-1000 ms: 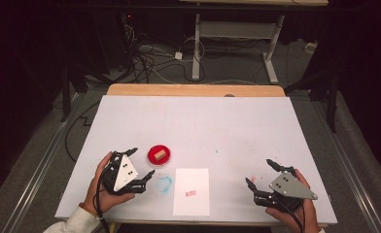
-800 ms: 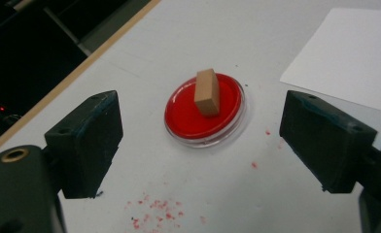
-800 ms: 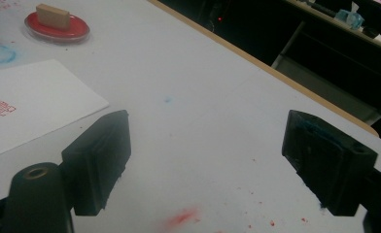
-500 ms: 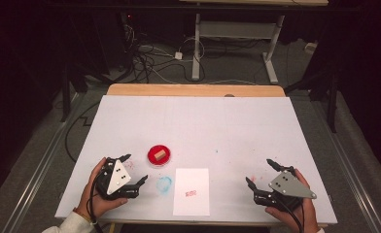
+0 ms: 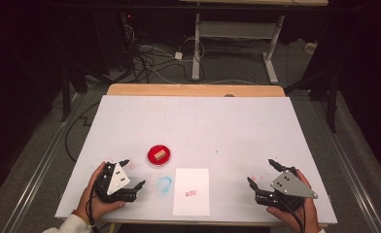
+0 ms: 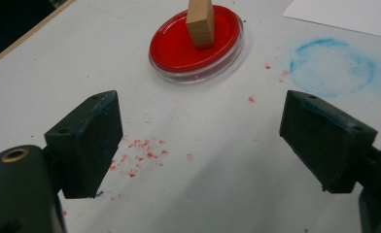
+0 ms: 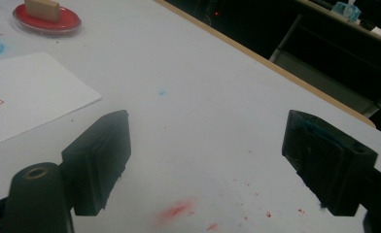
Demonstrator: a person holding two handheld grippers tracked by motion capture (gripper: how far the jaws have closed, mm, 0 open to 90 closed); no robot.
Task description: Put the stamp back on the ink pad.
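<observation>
My left gripper (image 6: 200, 141), jaws wide and empty like the right gripper (image 7: 205, 162), faces the light, rigid wooden stamp block (image 6: 201, 23) on its red ink pad (image 6: 179, 46); I'd pinch its flat sides.

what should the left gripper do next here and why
Probably ease the left gripper forward toward the wooden stamp standing in the red ink pad. Its jaws are open and empty, and in the left gripper view the stamp sits straight ahead, apart from them. The paper already carries one red print, and the right gripper rests open, far off.
</observation>
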